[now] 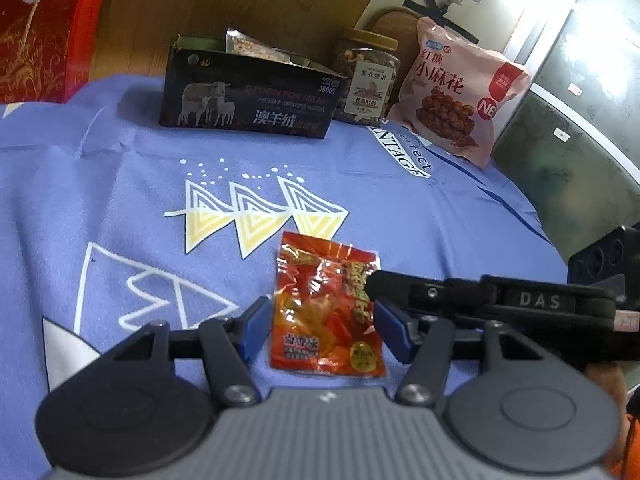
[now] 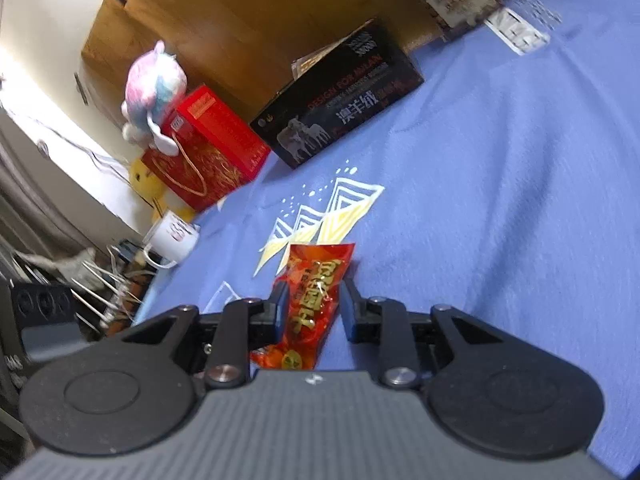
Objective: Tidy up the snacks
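A red snack packet [image 1: 326,308] lies flat on the blue cloth [image 1: 120,184], between the parted pads of the left gripper [image 1: 322,326]. The right gripper [image 2: 314,308] straddles it too, seemingly untouching. Black box [image 1: 248,92] at eleven o'clock; nut jar [image 1: 366,76] and pink bag [image 1: 456,92] toward one.

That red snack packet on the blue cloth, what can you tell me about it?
The red snack packet is a small flat pouch of glossy, crinkled plastic, red and orange with gold lettering. It lies flat on the blue patterned cloth, just below the yellow triangles. The left claw straddles its sides, the right claw its edge; whether either presses it I cannot tell.
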`<action>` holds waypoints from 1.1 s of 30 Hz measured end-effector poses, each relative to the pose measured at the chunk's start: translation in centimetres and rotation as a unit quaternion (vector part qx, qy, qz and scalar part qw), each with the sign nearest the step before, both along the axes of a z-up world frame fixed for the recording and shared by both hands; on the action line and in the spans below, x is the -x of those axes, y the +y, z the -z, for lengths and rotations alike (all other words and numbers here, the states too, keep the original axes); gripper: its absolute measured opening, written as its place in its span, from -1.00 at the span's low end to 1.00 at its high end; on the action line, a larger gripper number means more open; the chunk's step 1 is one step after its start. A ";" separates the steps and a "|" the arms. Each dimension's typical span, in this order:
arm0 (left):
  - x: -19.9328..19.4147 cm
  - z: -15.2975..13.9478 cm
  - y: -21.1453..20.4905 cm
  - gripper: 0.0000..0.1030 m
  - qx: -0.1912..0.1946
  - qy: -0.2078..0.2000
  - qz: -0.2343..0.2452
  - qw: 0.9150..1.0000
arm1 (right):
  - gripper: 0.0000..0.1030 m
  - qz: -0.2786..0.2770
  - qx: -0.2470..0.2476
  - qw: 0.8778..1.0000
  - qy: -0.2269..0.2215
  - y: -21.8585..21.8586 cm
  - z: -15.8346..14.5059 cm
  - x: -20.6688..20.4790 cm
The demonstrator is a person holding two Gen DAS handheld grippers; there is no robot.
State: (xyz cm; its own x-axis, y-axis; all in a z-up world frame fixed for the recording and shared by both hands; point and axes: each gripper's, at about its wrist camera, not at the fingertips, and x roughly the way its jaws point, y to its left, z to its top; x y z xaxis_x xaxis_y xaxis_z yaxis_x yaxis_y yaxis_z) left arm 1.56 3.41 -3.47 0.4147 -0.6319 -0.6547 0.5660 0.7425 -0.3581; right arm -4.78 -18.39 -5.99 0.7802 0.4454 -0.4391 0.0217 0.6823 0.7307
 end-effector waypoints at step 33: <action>1.5 -0.3 1.3 -0.54 0.093 0.091 -0.027 0.991 | -0.78 0.054 -0.001 0.999 -0.010 0.7 -1.3 4.3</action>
